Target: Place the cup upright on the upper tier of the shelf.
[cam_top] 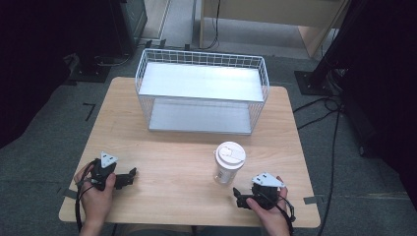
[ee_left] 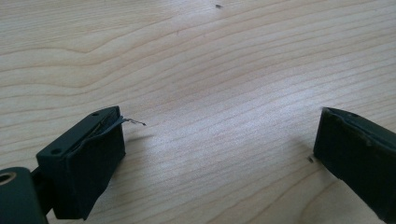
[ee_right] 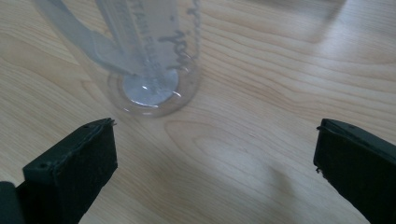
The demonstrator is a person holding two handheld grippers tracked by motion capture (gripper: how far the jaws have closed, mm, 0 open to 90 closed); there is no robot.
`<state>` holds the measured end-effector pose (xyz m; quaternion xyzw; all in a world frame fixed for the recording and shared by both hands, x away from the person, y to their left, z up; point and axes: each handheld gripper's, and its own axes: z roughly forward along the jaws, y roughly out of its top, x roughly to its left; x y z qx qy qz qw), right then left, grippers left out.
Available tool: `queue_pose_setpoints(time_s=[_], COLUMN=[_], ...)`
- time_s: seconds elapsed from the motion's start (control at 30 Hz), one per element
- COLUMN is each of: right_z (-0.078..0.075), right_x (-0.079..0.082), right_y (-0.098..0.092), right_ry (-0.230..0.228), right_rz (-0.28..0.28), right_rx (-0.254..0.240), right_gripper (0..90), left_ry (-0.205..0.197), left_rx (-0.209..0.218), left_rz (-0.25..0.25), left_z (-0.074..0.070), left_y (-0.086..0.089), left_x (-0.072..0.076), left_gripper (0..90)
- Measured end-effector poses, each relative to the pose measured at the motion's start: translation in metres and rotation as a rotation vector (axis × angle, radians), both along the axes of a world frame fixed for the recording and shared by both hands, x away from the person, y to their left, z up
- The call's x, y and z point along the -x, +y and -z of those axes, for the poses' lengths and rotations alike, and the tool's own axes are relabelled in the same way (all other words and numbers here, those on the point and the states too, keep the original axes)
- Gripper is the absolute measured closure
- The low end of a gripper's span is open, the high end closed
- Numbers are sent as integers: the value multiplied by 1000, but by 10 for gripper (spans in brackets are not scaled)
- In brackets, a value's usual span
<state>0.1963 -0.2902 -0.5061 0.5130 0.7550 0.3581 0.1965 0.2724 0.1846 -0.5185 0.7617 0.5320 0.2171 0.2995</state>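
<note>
High view first: we log the wooden table with a white wire basket at its far half, two shelf levels inside, both bare. Nearer us, right of centre, stands the cup, a clear tumbler with a white lid, upright, so its long axis runs vertical to the table top. It sits apart from the basket, on the near side of it.

Key relation: the cup lies just ahead of and slightly left of the right gripper, near it but not touching. The left gripper rests well apart from the cup, across the near edge of the table. We judge the right hand the nearer and the natural one to take the cup; the left hand would have to cross the table.

Right gripper view: our jaws stand wide apart with nothing between them. The cup's base shows up and left of the gap, off the jaws' centre line, so we expect a small swing toward it before closing. The wall is transparent with grey lettering, which we cannot read at this blur; the bottom shows as a pale disc. The cup looks empty, though glare makes this uncertain.

Left gripper view: jaws likewise spread wide, over bare wood grain, holding nothing.
</note>
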Motion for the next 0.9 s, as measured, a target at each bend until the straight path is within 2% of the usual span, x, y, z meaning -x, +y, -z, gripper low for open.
queue_pose_setpoints(time_s=[0.2, 0.37, 0.6, 0.83, 0.9], right_z=[-4, -12, -17, -21, -24], right_x=[-6, -14, -22, -26, -27], right_y=[9, 22, 36, 42, 45], right_ry=[-3, -26, -54, -83, -100], right_rz=[-12, -11, -13, -4, 0], right_rx=[-30, -57, -66, -76, -93], right_gripper=[0, 0, 0, 0, 0], left_ry=[0, 0, -1, -1, 0], left_rx=[0, 0, 1, 1, 0], left_rz=[0, 0, 0, 1, 1], left_z=[0, 0, 0, 0, 0], left_y=[0, 0, 0, 0, 0], left_x=[0, 0, 0, 0, 0], left_gripper=[24, 25, 25, 25, 24])
